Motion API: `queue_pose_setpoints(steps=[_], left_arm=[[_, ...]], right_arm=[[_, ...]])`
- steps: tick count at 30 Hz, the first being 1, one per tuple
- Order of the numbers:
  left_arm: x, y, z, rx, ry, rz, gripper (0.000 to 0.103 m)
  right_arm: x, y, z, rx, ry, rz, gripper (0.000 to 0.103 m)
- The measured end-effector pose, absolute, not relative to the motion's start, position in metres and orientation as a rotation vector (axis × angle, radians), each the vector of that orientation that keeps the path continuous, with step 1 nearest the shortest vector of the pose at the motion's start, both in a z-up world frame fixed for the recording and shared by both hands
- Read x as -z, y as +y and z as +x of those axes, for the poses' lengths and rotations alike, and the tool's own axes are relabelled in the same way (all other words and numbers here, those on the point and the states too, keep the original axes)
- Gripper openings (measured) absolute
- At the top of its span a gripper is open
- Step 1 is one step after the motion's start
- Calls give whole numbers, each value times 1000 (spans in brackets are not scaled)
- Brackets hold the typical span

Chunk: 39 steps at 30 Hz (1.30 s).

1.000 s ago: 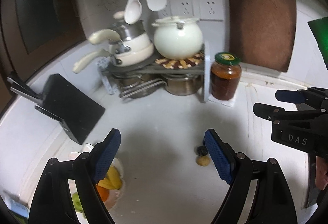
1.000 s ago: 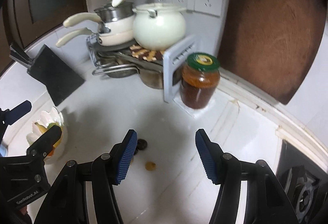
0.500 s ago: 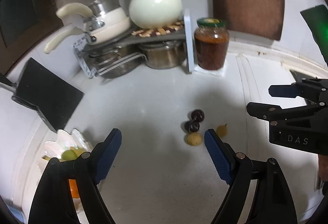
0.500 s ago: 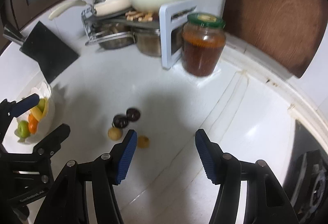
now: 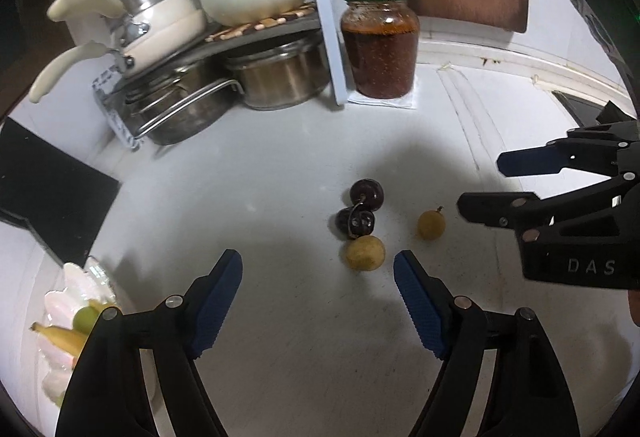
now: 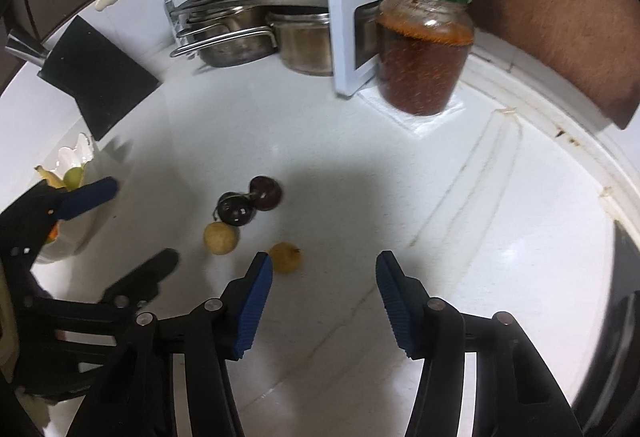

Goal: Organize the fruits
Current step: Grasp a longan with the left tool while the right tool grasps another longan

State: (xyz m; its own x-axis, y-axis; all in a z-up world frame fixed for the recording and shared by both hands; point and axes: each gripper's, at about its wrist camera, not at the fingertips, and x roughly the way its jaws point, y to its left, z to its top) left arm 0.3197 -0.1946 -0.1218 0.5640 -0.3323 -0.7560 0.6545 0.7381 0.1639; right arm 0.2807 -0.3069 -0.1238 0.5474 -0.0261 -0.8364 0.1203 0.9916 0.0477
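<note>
Two dark cherries touch each other mid-bench, a yellow fruit against the nearer one, another yellow fruit just beside. The left gripper and right gripper hover nearby, jaws apart, empty. A fruit bowl sits far left; a jar stands behind.

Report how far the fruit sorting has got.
Done: the white bowl already holds a banana and a green fruit. In hand: nothing; the left hand-held gripper and right hand-held gripper are both open. Left: two dark cherries and two yellow fruits lie on the counter.
</note>
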Motion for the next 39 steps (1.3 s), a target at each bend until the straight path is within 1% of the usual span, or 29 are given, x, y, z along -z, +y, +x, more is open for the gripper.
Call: queue_pose_setpoints(steps=[2,8,13,16,21,26,28,30,32,33,34,35,36,39], left_arm=[[125,-197,322,622,777,465,77],[133,-203,329,655,806,458,74],[139,-206,337,670,834,433,72],[143,-207,338,678,849,427,68],[147,-210,343,688,873,410,65],[152,-214,347,691,894,410,58],[154,-216,349,699,908,408,53],[156,-216,350,699,915,406,52],[157,-217,350,702,921,402,48],[157,-218,351,704,924,400,44],[158,-218,351,706,928,399,38],[159,-219,351,708,933,396,35],[159,-219,351,708,937,394,29],[160,-220,349,703,941,390,28]], right_arm=[[127,-307,282,69,994,117,55],[136,-308,290,30,1019,174,49],[145,-310,295,12,1037,208,48],[149,-311,297,2,1043,233,46],[157,-311,303,-20,1068,272,40],[164,-313,307,-25,1083,294,35],[166,-313,308,-27,1084,296,34],[166,-313,308,-28,1081,294,31],[166,-312,309,-28,1081,293,29],[166,-312,309,-29,1080,293,25],[166,-313,309,-31,1080,294,25],[166,-313,309,-32,1079,294,25],[166,-314,309,-32,1077,297,25],[166,-314,308,-26,1077,300,25]])
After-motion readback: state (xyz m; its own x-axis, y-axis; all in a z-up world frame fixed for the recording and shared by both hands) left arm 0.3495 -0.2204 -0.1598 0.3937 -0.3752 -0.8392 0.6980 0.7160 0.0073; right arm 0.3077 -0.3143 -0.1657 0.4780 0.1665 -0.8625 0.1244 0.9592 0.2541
